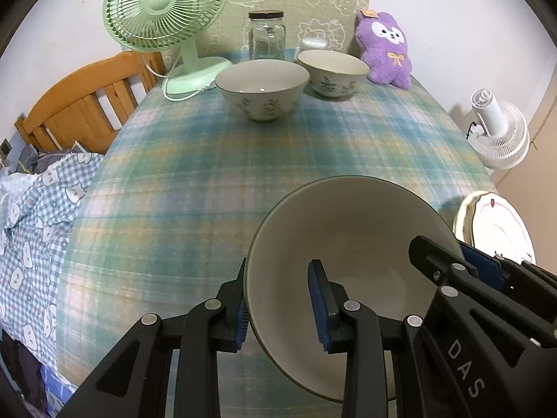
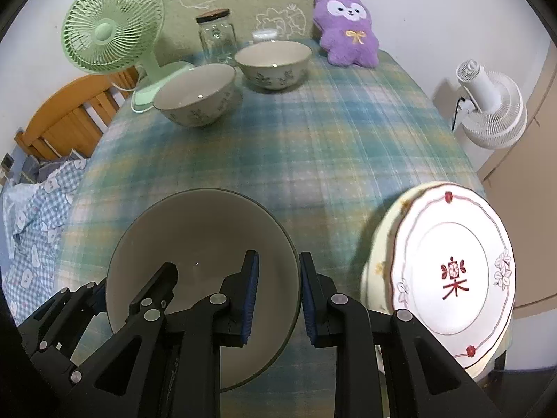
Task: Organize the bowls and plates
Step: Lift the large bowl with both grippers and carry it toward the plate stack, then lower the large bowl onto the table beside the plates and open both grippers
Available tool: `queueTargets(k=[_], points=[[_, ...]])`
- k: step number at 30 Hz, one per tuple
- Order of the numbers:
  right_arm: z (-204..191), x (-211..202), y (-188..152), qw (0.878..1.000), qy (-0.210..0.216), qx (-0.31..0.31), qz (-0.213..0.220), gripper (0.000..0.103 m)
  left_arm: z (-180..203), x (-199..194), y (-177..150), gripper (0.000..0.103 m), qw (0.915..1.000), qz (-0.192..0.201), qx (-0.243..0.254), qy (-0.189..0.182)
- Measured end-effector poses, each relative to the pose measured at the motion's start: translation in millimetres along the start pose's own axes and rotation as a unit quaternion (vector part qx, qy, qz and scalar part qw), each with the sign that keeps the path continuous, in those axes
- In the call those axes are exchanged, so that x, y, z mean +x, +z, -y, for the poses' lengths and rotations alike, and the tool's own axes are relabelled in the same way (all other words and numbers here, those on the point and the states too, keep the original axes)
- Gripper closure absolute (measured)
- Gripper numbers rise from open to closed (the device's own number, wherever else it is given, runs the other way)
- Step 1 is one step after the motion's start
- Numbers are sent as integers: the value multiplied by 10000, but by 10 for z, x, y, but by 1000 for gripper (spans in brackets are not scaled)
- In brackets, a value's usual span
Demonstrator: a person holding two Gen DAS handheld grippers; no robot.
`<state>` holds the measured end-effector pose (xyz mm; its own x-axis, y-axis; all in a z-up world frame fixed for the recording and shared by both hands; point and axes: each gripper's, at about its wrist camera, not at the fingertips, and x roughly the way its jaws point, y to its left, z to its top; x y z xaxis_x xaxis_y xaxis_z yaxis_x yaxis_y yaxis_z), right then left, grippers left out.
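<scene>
A large cream bowl [image 1: 351,250] with a dark rim sits at the near edge of the plaid table; it also shows in the right wrist view [image 2: 202,244]. My left gripper [image 1: 282,306] straddles its left rim, jaws apart, not clamped. My right gripper [image 2: 278,296] straddles its right rim, one finger inside, one outside, with small gaps. Two floral bowls [image 1: 263,87] [image 1: 332,71] stand side by side at the far end, also in the right wrist view [image 2: 195,94] [image 2: 273,62]. A white plate with red trim [image 2: 452,271] lies on a cream plate [image 2: 377,264] at the near right.
A green desk fan [image 1: 163,17], a glass jar [image 1: 267,35] and a purple plush toy [image 1: 384,48] stand along the back. A white fan [image 1: 497,129] is off the right side. A wooden chair [image 1: 80,104] and checked bedding [image 1: 38,209] are at the left.
</scene>
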<state>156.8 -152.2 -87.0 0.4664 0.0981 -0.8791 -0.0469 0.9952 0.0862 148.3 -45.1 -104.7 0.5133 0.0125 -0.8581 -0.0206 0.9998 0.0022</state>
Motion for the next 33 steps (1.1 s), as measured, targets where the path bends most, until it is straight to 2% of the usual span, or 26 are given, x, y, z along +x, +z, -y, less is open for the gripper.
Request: queueTargets(k=[8, 14, 17, 18, 20, 23, 26, 33], points=[[183, 132, -115, 9998, 19, -25, -216, 77, 136, 107, -142, 73, 9998, -189, -64, 27], [215, 139, -151, 9997, 91, -107, -215, 77, 182, 95, -183, 73, 9998, -176, -52, 117], [219, 123, -140, 9993, 228, -179, -219, 76, 160, 87, -184, 61, 9995, -285, -155, -32], [197, 103, -130, 9992, 208, -277, -182, 76, 162, 61, -184, 52, 9996, -259, -128, -39], [175, 67, -106, 9991, 119, -380, -116, 67, 167, 6, -170, 44, 9998, -169, -73, 77], [207, 4, -39, 9994, 93, -317, -48, 54, 141, -62, -119, 41, 9997, -114, -152, 124], [249, -86, 31, 9996, 136, -244, 48, 46, 100, -148, -51, 37, 9996, -27, -249, 138], [219, -363, 254, 9987, 188, -279, 374, 45, 43, -392, 200, 29, 9990, 312, -227, 221]])
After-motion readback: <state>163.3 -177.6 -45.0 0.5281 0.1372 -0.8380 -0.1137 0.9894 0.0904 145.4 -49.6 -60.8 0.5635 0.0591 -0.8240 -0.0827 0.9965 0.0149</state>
